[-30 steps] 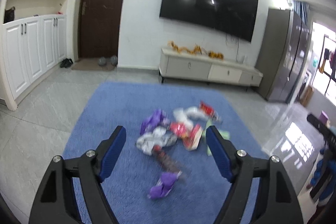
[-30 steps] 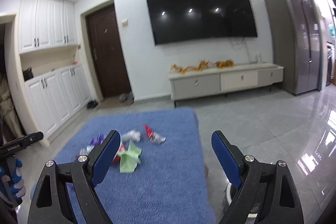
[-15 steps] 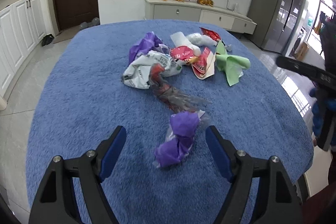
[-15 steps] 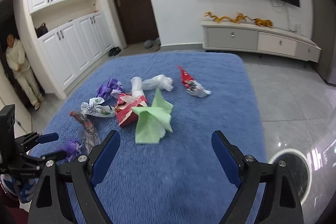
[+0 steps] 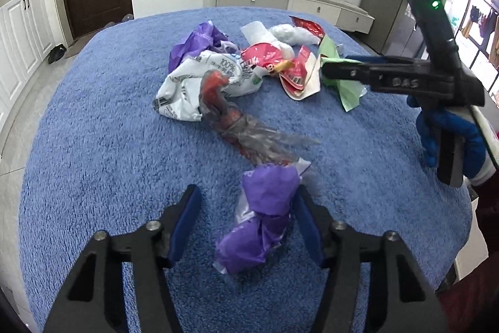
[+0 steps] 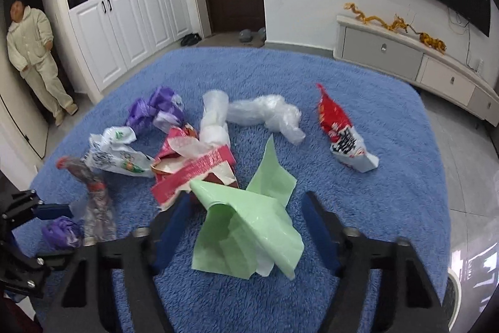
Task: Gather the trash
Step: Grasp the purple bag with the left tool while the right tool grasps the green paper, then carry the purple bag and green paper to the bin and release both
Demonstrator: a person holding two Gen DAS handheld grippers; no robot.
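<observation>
Since the earlier frame we have brought both hand-held grippers down close over the blue plush surface [image 5: 93, 145], and the jaws of each have just been closing. Our left hand-held gripper [image 5: 246, 217] now straddles a crumpled purple wrapper [image 5: 262, 223] lying near the near edge of the surface; its right pad looks to be against the wrapper while the left pad stands clear of it, so the jaws are still apart and not clamped. Our right hand-held gripper [image 6: 246, 217] has a pale green plastic bag [image 6: 246, 233] between its blue pads, with a gap showing on both sides, so it too is apart and grips nothing. The rest of the trash lies in a loose heap about the middle of the surface: a white printed bag [image 5: 199, 83], a dark reddish twisted wrapper [image 5: 230, 120] touching it, a purple bag [image 5: 196, 42] behind, a red and pink packet [image 5: 296, 74] just beside the green bag, and clear plastic [image 6: 265, 114] toward the far edge. A red and white snack packet [image 6: 343, 136] lies apart, toward the right edge. In the right wrist view a person in pale clothes [image 6: 34, 52] stands by the white cabinets [image 6: 124, 21].
</observation>
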